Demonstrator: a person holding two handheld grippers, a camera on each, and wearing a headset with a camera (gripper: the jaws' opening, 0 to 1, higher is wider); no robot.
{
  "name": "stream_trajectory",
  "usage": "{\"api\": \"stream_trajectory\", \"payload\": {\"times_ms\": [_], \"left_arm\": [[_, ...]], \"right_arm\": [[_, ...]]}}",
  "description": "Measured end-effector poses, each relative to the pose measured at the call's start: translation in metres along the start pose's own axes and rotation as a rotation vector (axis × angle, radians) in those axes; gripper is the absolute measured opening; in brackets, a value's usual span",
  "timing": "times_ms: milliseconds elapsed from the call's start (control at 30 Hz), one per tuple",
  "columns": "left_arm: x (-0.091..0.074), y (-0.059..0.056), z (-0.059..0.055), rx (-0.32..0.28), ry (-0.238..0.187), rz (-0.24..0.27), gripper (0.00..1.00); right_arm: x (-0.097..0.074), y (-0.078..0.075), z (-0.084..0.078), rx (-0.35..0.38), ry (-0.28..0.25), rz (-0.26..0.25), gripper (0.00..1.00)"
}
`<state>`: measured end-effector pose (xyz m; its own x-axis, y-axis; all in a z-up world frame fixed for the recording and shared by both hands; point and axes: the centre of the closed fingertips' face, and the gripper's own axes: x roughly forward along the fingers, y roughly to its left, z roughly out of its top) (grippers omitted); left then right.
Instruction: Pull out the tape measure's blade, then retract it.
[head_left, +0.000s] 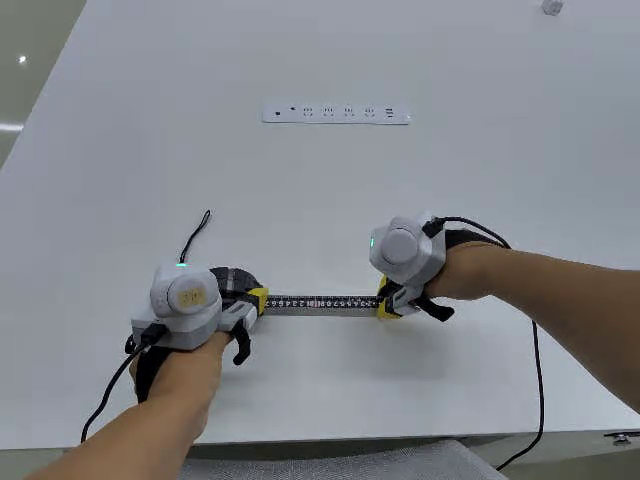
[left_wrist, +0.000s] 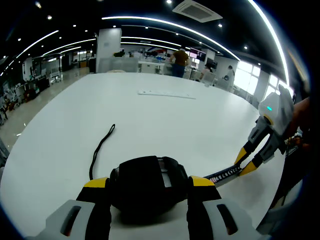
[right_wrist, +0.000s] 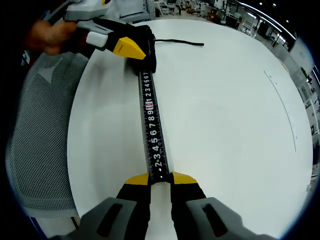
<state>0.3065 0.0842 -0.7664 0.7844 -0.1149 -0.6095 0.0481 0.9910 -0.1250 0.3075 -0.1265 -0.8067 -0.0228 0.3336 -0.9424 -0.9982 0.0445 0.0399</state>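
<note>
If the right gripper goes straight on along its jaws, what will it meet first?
Probably the tape measure's black case, held by the left gripper, at the far end of the blade.

Right tongs (right_wrist: 160, 178) pinch the extended blade (right_wrist: 150, 115) at its end.

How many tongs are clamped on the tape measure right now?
2. The left tongs grip the black case; the right tongs pinch the free end of the pulled-out blade, to the case's right in the head view. No others seem hidden.

Left tool (head_left: 254, 302) and right tool (head_left: 386, 303) face each other, both clamped, forearms low.
</note>
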Motion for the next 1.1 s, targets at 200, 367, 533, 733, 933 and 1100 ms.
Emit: {"api": "stream_trajectory", "payload": {"times_ms": [200,367,533,733,933,1100], "left_arm": [[0.0,0.0,0.0,0.0,0.0,-0.001,0.58],[0.0,0.0,0.0,0.001,0.0,-0.001,0.58],[0.0,0.0,0.0,0.001,-0.001,-0.002,0.58],[0.001,0.0,0.0,0.004,-0.001,0.0,0.58],[0.001,0.0,0.0,0.003,-0.001,-0.001,0.58],[0.001,0.0,0.0,0.002,-0.001,-0.002,0.58]], "right_arm": [[0.001,0.0,0.002,0.0,0.0,0.0,0.14],[0.002,0.001,0.004,0.006,-0.003,0.001,0.14],[0.003,0.001,0.006,0.008,-0.006,0.002,0.14],[0.004,0.001,0.009,0.004,-0.005,0.003,0.14],[0.006,0.001,0.011,0.002,-0.005,0.004,0.14],[0.007,0.001,0.013,0.0,-0.006,0.006,0.14]]}}
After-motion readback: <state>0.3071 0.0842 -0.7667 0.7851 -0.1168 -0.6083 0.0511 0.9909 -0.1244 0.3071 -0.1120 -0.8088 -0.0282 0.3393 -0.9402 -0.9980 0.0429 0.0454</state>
